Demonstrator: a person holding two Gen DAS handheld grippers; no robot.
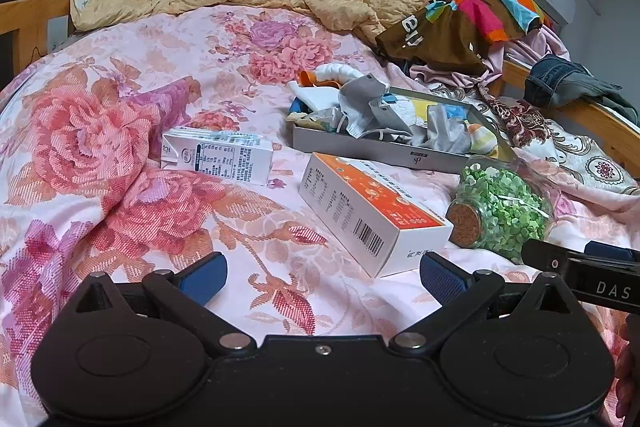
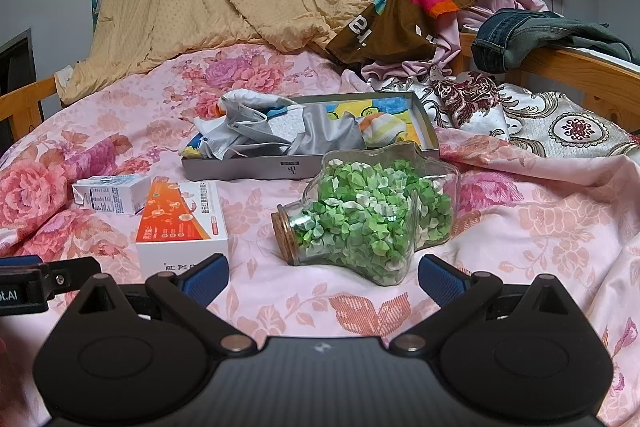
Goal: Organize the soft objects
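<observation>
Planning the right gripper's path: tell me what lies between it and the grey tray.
In the right wrist view, the jar of green paper stars lies between the right gripper and the grey tray.

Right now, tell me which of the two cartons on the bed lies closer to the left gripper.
The orange-topped carton: its barcode end lies just ahead of the left gripper, while the white milk carton lies farther back.

2 cartons (image 1: 218, 157) (image 1: 372, 215), 1 jar (image 2: 372, 223), 1 tray (image 2: 256, 167).
</observation>
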